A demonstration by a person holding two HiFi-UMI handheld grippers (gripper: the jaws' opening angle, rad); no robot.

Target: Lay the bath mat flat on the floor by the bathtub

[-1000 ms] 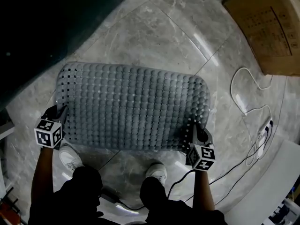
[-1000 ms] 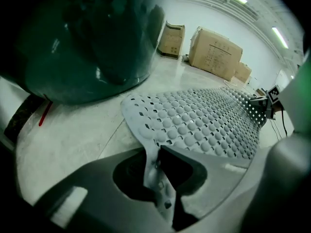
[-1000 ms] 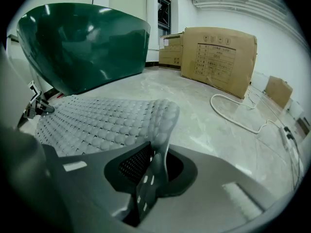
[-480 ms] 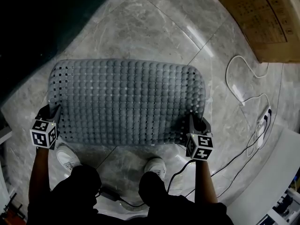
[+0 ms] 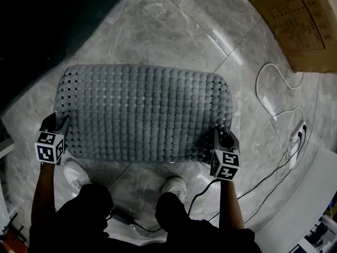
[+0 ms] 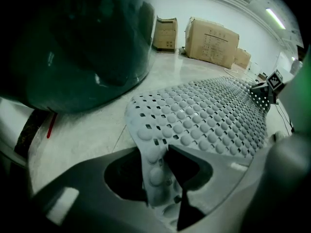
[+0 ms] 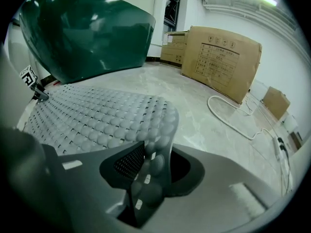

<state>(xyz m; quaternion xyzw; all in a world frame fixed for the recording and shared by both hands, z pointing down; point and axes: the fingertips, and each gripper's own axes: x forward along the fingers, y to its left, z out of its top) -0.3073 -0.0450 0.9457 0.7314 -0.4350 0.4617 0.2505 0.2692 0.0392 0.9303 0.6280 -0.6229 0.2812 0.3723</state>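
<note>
Grey marble floor here, with the bath mat spread pretty much flat on it, right alongside the dark green bathtub. Its near left corner curls up into the left claw, which is pinched on it. The right claw has just been opening, so its jaws are apart with the near right corner loose between them. Cardboard box and white cable sit off to the right.

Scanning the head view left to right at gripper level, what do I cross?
left gripper → bath mat → right gripper, whose jaws have just been opening with the mat's corner between them → white cable
</note>
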